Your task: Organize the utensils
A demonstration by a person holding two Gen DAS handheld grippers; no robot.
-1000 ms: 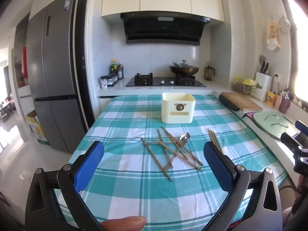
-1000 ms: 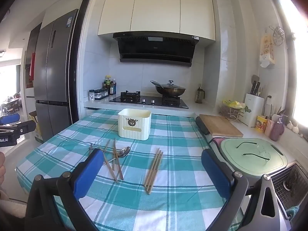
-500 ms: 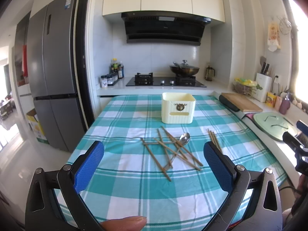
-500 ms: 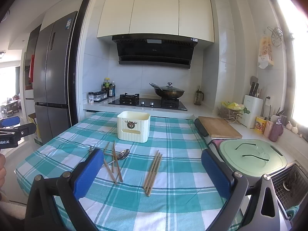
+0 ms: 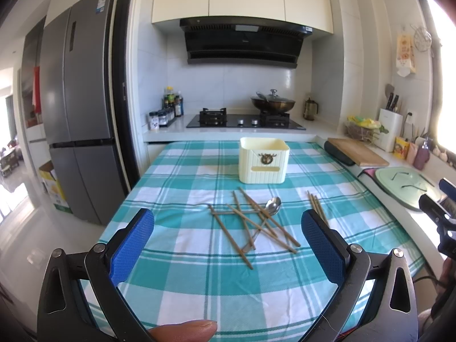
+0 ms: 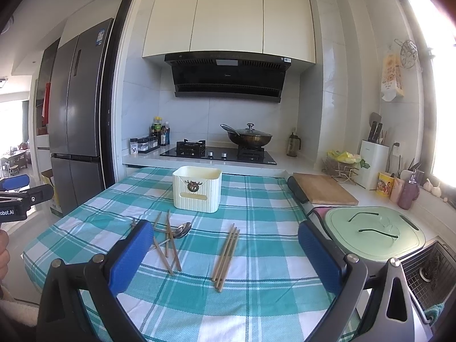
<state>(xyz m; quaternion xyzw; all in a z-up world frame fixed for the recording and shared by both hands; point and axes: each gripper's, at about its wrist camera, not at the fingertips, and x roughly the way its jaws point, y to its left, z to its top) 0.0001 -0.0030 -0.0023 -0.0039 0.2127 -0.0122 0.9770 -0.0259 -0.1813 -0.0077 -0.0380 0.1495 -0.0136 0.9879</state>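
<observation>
My left tongs (image 5: 228,245) and right tongs (image 6: 225,256) spread, empty. Chopstick bundle (image 6: 226,256) mid-frame, long axis toward cream bin (image 6: 197,190); bin contents hidden.

Black frames, blue-padded fingers (image 5: 132,245) (silver screws).
</observation>
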